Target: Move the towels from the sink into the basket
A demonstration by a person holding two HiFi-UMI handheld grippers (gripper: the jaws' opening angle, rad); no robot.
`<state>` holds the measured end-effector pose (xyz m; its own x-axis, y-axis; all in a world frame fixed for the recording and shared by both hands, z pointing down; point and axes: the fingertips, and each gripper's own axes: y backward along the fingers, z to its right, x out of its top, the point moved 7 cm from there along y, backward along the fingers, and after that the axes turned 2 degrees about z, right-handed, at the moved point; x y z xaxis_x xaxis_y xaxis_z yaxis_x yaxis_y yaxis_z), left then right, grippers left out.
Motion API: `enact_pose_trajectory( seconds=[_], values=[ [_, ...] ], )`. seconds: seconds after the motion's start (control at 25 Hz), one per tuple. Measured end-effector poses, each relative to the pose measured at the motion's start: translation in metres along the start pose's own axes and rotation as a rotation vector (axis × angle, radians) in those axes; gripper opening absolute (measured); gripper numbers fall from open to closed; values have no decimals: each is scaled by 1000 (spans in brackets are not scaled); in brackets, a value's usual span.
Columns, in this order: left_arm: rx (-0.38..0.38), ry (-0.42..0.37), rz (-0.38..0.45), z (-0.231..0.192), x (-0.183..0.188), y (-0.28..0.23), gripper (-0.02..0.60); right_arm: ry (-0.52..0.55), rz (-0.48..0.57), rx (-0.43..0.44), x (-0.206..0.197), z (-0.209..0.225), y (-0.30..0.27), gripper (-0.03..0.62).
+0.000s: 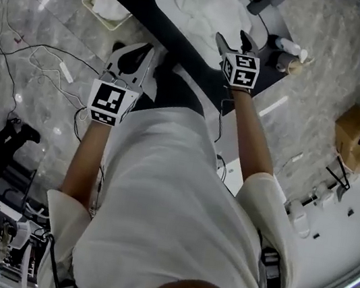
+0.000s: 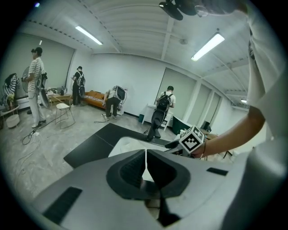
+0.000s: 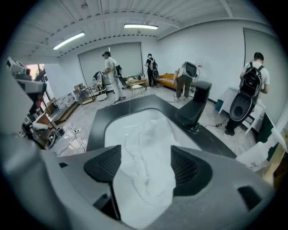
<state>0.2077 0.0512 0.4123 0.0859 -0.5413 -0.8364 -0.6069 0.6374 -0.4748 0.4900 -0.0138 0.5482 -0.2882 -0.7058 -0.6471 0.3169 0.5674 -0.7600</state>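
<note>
The right gripper (image 3: 146, 168) is held with its jaws spread. A white towel (image 3: 147, 134) is seen in the gap between them but is not pinched. This towel lies crumpled in the white sink (image 3: 108, 130), at the centre of the right gripper view and at the top centre of the head view. The sink is set into a black counter (image 3: 96, 121), and a black faucet (image 3: 198, 103) stands at its right. The left gripper (image 2: 145, 158) is pressed together on nothing, at left of centre in the head view. The basket (image 1: 88, 0) is found on the floor at the upper left, with a second towel (image 1: 109, 5) in it.
</note>
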Motion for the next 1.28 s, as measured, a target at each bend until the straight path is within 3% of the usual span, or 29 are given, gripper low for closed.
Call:
enact_pose_trajectory(
  seconds=[0.24,0.36,0.6,0.8,0.92,1.08,1.16,1.28],
  values=[
    [19,39,-12,-6,-28,-31,11,29,-131,10,-38,14,-71,525],
    [17,62,-33,-9,-45,-42,11,33,-171,9,-53,18,-103,580],
    [3,89,-67,-14,-76,-55,11,201,-279,44,-85,10,-150,581],
    [19,120,-69,-30,-94,-63,11,326,-327,-39,-102,27,-184,583],
    [38,141,-71,-40,-105,-63,11,283,-321,-57,-106,44,-201,583],
    [55,158,-102,-46,-126,-61,11,171,-320,-4,-110,57,-218,581],
    [57,151,-126,-47,-135,-59,11,115,-322,50,-113,59,-223,530],
    [65,156,-147,-51,-145,-54,11,105,-315,112,-111,56,-227,366]
  ],
)
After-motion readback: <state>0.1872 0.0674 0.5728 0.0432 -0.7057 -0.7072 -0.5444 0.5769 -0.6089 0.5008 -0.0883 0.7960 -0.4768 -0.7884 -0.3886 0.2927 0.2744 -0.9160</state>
